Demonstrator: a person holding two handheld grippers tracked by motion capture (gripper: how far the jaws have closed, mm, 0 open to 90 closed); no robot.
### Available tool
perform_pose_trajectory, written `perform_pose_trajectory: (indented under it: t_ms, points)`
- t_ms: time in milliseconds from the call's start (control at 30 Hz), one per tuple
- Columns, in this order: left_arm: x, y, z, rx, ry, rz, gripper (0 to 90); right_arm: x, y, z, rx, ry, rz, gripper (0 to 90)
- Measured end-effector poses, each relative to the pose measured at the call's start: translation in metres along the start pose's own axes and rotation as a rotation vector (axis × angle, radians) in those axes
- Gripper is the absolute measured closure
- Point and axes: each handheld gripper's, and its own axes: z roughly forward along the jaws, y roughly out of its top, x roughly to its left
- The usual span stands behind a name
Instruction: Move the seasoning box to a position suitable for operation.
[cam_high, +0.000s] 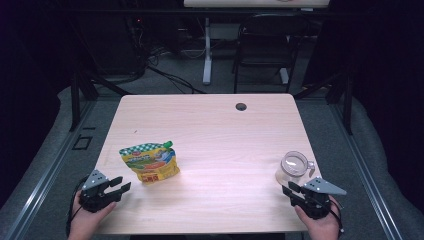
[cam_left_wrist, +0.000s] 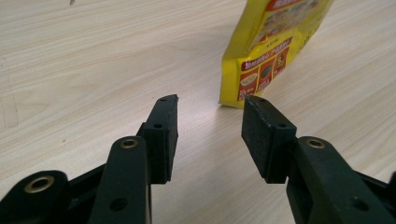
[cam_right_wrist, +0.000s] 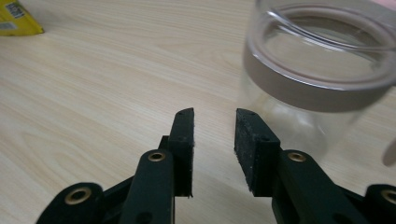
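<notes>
At lower left, the left gripper (cam_high: 120, 184) holds its fingers (cam_left_wrist: 161, 133) apart near a yellow printed spout pouch (cam_high: 150, 162); at lower right, the right gripper (cam_high: 288, 189), fingers apart, sits just beside a clear glass jar (cam_high: 293, 167) on the pale wooden surface (cam_high: 220, 135).

You are looking at print on one thing, the yellow pouch (cam_high: 149, 163) lying on the table (cam_high: 225, 140). In the high view, its front is carrying a red band of lettering and a picture panel, too small to read. In the left gripper view, the pouch (cam_left_wrist: 261, 60) is showing a red strip with pale characters and three small picture boxes below it, all too blurred to make out. In the right gripper view, a pouch corner (cam_right_wrist: 16, 21) is showing blurred marks. Nothing is reading clearly.
</notes>
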Motion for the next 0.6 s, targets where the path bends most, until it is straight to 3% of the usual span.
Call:
perform_pose_trajectory:
  t_ms: [133, 300, 600]
  points:
    - [0.003, 0.001, -0.002, -0.011, -0.001, -0.023, 57.0, -0.008, -0.003, -0.011, -0.020, -0.027, 0.057, 70.9]
    - [0.004, 0.002, -0.001, -0.023, -0.005, -0.033, 57.9, -0.011, -0.005, -0.015, -0.017, -0.079, 0.049, 71.1]
    - [0.007, 0.001, -0.002, -0.024, -0.008, -0.051, 61.4, -0.027, -0.009, -0.014, 0.006, -0.193, 0.086, 71.9]
